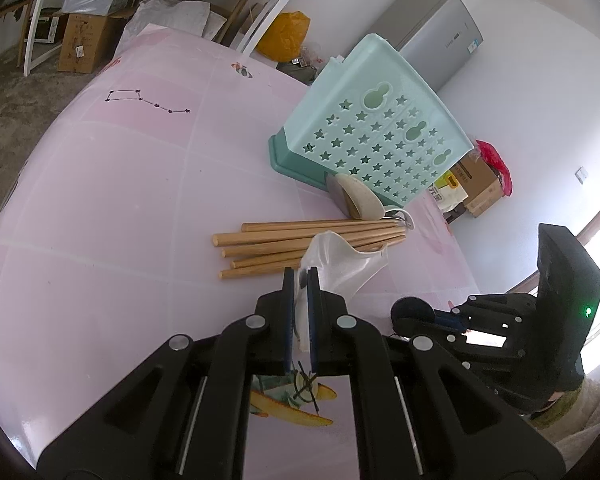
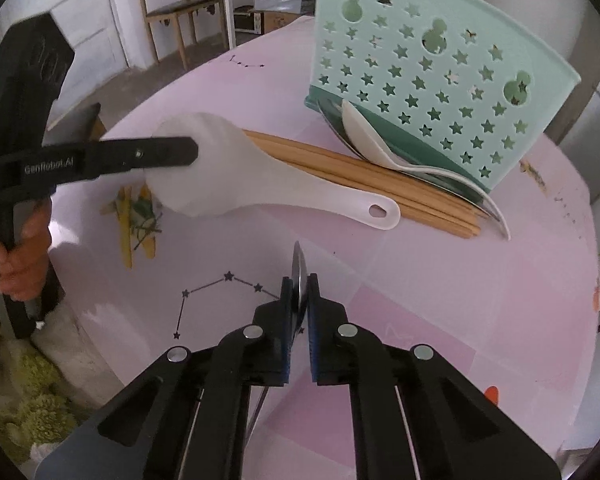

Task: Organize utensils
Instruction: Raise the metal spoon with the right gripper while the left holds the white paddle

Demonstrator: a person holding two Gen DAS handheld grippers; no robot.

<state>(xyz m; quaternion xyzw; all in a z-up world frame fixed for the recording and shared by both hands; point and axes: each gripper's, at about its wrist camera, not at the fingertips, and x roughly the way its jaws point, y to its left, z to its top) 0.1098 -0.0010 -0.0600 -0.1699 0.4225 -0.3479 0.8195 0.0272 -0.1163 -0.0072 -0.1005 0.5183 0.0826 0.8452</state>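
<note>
On pink tabletop (image 2: 440, 320) — left tool (image 1: 301, 276) clamps white plastic paddle (image 2: 240, 176) | right tool (image 2: 300, 284) clamps thin metal blade (image 2: 299, 268)

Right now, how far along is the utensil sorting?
Early. Nothing shows above the rim of the green holder. In hand: the left gripper is shut on the white rice paddle, and the right gripper is shut on a metal utensil. Left: the chopsticks and the spoons beside the holder lie on the table.
</note>
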